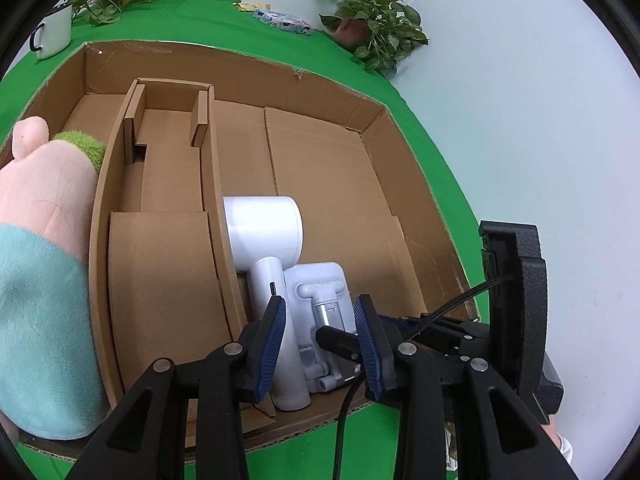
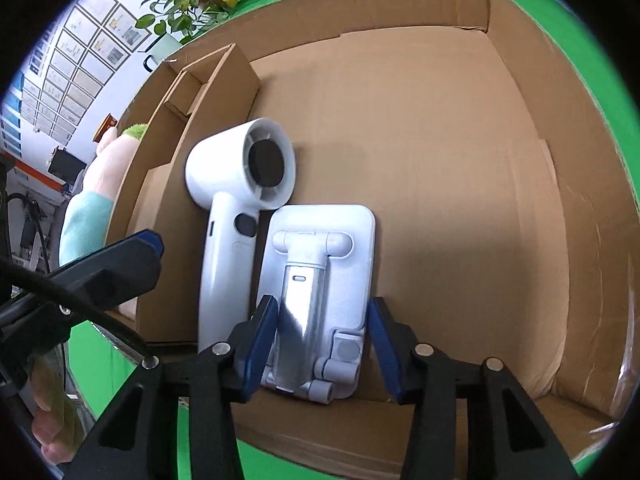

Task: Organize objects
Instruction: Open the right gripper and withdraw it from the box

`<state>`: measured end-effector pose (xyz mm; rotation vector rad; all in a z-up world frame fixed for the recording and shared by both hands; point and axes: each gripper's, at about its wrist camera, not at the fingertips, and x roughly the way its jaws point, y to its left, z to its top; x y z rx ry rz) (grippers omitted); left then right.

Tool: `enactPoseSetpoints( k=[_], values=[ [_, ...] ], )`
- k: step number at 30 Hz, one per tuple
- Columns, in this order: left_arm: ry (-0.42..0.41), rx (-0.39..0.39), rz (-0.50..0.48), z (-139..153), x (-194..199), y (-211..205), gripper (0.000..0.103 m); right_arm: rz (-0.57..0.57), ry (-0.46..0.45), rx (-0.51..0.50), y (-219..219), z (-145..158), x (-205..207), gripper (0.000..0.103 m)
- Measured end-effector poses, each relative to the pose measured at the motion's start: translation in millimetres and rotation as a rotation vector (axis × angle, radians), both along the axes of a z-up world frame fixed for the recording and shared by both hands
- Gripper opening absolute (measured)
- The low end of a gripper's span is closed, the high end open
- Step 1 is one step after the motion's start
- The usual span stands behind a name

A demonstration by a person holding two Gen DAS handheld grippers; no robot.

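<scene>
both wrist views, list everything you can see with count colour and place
cardboard box: 1, brown, on the green table
cardboard divider: 1, brown, box's left part
handheld fan: 1, white, lying in box beside divider
folding stand: 1, white and silver, right of fan
plush toy: 1, pink, green, teal, left of divider
mug: 1, white, far left
potted plants: 2, green, table's back
left gripper: black, blue pads, open
right gripper: same, open, astride stand
</scene>
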<state>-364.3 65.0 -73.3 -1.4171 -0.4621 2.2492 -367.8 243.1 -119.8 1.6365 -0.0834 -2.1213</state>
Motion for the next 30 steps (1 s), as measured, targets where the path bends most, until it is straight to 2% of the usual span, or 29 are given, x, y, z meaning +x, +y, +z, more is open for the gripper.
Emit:
enactPoseSetpoints(
  k=[12, 14, 15, 16, 18, 20, 22, 23, 27, 30],
  values=[
    [0.009, -0.022, 0.003, 1, 5, -4, 0.034, -0.011, -0.018, -0.007, -6, 1, 3, 0.047],
    [0.018, -0.038, 0.008, 2, 8, -4, 0.034, -0.025, -0.002, -0.024, -3, 5, 4, 0.051],
    [0.024, -0.046, 0.011, 3, 10, -4, 0.035, -0.040, 0.023, -0.027, 0, 9, 7, 0.060],
    [0.034, -0.057, 0.013, 4, 12, -4, 0.039, -0.054, 0.053, -0.035, 3, 14, 10, 0.074],
    [0.071, -0.090, 0.035, 8, 18, -4, 0.048, -0.078, 0.137, -0.040, 9, 26, 22, 0.083],
    [0.165, -0.143, 0.072, 19, 32, -3, 0.057, -0.084, 0.246, 0.008, 14, 37, 37, 0.084],
    [0.253, -0.161, 0.094, 28, 47, -2, 0.075, -0.106, 0.342, 0.061, 20, 44, 54, 0.085],
    [0.320, -0.187, 0.116, 35, 59, 0, 0.078, -0.124, 0.388, 0.077, 24, 47, 63, 0.085],
    [0.476, -0.295, 0.188, 50, 94, 9, 0.100, -0.161, 0.528, 0.100, 33, 59, 92, 0.085],
    [0.533, -0.337, 0.224, 54, 118, 15, 0.102, -0.166, 0.608, 0.114, 34, 67, 113, 0.085]
  ],
)
